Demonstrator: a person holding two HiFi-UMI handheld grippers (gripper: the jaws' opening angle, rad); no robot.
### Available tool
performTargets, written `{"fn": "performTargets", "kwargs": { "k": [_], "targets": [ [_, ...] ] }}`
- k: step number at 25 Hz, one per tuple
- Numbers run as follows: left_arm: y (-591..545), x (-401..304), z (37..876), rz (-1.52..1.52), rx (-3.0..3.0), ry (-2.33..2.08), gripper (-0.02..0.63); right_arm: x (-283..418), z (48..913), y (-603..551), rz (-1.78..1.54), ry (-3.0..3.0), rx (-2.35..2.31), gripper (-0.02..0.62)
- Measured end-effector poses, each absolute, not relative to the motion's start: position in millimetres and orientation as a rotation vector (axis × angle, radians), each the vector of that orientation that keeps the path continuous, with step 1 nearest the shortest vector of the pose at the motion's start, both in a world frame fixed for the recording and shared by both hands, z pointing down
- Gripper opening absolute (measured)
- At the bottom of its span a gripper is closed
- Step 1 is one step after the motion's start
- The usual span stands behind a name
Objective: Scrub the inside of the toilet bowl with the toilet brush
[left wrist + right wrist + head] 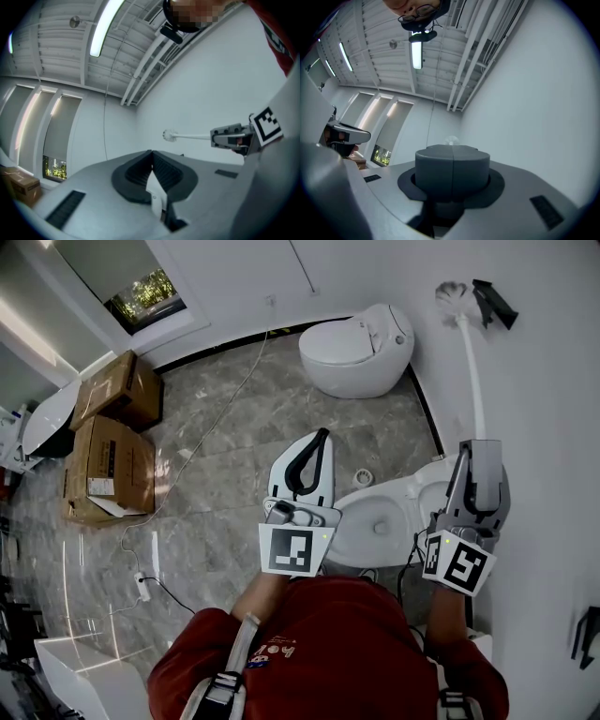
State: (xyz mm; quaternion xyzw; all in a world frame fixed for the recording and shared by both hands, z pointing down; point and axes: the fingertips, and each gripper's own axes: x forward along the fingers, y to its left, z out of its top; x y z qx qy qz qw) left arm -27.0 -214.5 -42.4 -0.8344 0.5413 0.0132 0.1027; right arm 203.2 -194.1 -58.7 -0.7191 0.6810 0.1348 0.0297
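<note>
Pinching the toilet brush (472,362) by its handle, the fingers of the right gripper (480,448) hold it bristles-up near the wall (553,381). The fingers of the left gripper (322,435) are pressed together on nothing, beside the toilet bowl (380,526).

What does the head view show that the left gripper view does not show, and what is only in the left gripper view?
Only the head view shows the toilet bowl below the person, a second toilet farther away, and a cable on the floor. Only the left gripper view shows the ceiling light and the ceiling pipes. Both show the right claw shut on the toilet brush, held up near the wall, and the left claw, shut and empty.
</note>
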Motion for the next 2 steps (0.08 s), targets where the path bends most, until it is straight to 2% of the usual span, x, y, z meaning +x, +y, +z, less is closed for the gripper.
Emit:
{"fn": "performTargets", "kwargs": {
  "k": [2],
  "targets": [
    [-212.9, -26.7, -44.9, 0.043, -2.462, 1.596, 0.002, 203.2, -59.7, -193.0, 0.416, 2.101, -2.22, 0.146]
  ]
}}
